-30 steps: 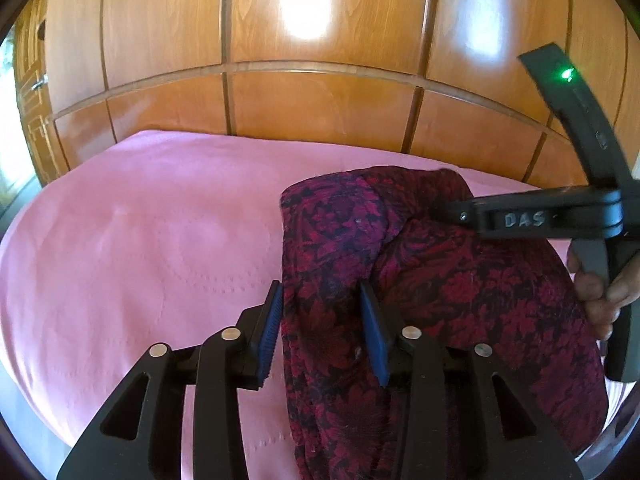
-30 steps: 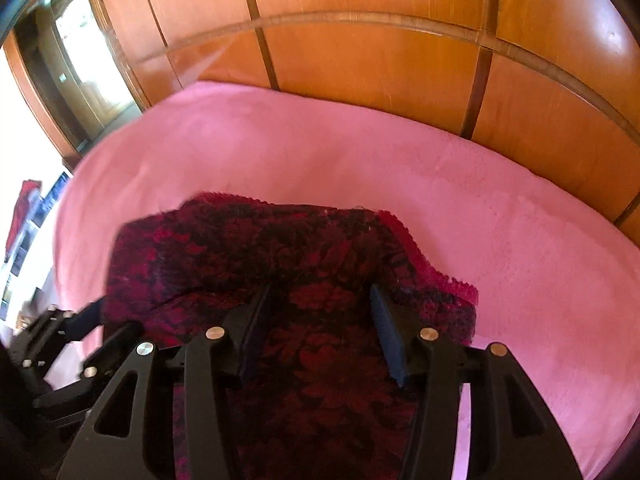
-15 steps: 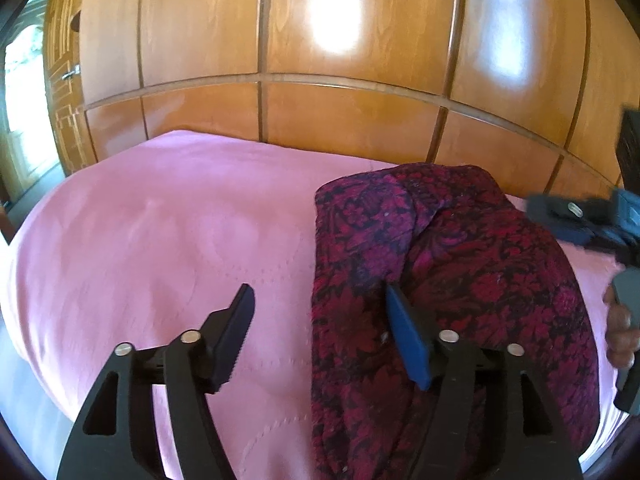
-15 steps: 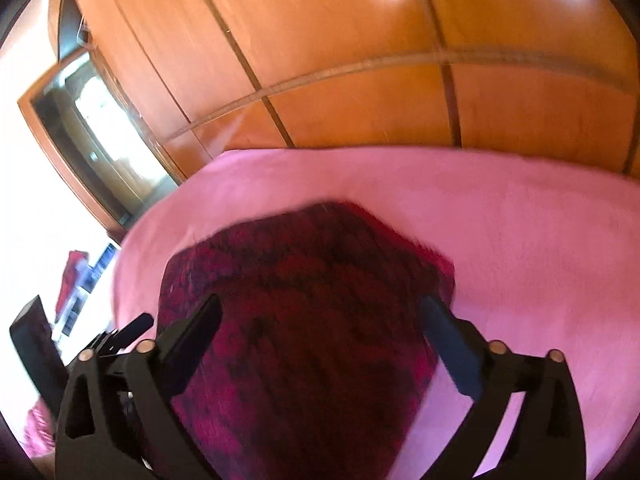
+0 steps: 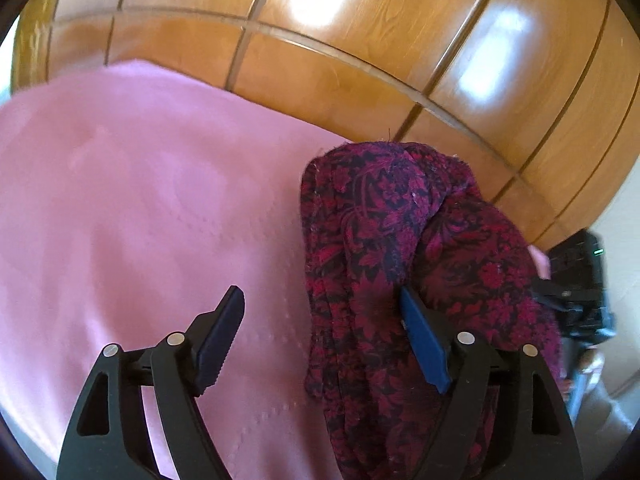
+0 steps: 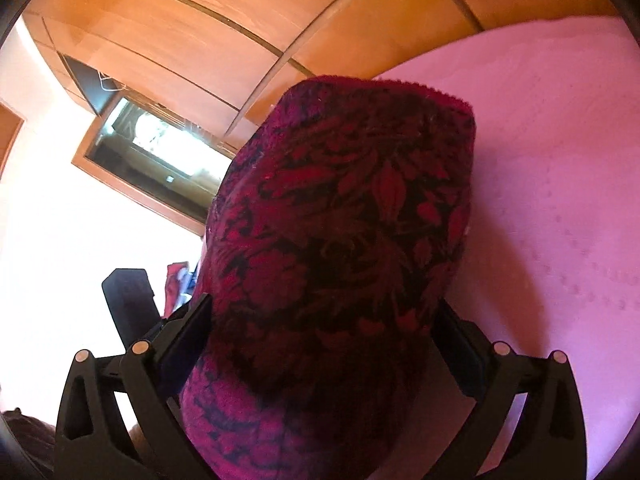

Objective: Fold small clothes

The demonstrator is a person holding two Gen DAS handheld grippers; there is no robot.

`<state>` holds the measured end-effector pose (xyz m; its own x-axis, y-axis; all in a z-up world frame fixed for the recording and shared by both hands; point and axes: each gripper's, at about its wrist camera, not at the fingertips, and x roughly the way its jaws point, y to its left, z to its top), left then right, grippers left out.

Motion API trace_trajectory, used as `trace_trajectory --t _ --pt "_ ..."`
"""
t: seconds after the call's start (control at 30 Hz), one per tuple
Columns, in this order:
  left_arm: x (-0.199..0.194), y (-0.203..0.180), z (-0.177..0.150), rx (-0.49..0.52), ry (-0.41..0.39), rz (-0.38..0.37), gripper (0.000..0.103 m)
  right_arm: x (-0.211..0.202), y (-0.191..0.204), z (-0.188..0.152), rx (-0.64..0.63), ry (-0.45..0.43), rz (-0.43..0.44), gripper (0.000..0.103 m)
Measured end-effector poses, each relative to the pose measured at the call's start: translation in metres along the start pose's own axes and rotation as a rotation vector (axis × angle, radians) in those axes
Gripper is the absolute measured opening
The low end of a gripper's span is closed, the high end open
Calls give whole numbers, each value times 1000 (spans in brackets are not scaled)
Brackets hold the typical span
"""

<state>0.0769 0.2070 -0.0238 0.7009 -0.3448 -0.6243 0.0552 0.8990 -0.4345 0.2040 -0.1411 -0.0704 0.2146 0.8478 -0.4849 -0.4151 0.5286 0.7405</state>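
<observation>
Garment (image 5: 404, 264) folded on the bed (image 5: 132, 216), near its right edge in the left wrist view; panelled wardrobe (image 5: 360, 64) behind the bed; window (image 6: 160, 148) left of the wardrobe.

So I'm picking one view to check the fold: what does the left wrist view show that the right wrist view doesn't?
Only the left wrist view shows the fold's bunched far end and the right tongs' body beside it. Only the right wrist view shows a bright window and white wall. Both show the red floral garment on the pink bedcover, wood panels behind, and open tongs astride it.
</observation>
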Motion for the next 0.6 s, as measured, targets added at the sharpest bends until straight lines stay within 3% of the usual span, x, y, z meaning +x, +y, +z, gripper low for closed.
trace_trajectory --t 0.1,0.2,0.23,0.27,0.43,0.6 --pt "7 9 -3 -53 15 -100 78 1 -2 1 0 -4 29 101" --pt "17 10 -4 -82 36 -207 69 -6 4 -2 -20 -27 3 78" --pt "18 6 -4 -79 39 -253 62 -11 11 -4 -37 -41 -10 71" --pt "18 1 -3 -68 35 -263 62 -16 17 -7 -54 -52 -20 69" --pt "30 -40 12 -6 49 -325 62 -63 41 -19 -131 -149 -60 62" --pt "66 -128 40 129 75 -431 61 -142 42 -22 -141 -318 -120 61"
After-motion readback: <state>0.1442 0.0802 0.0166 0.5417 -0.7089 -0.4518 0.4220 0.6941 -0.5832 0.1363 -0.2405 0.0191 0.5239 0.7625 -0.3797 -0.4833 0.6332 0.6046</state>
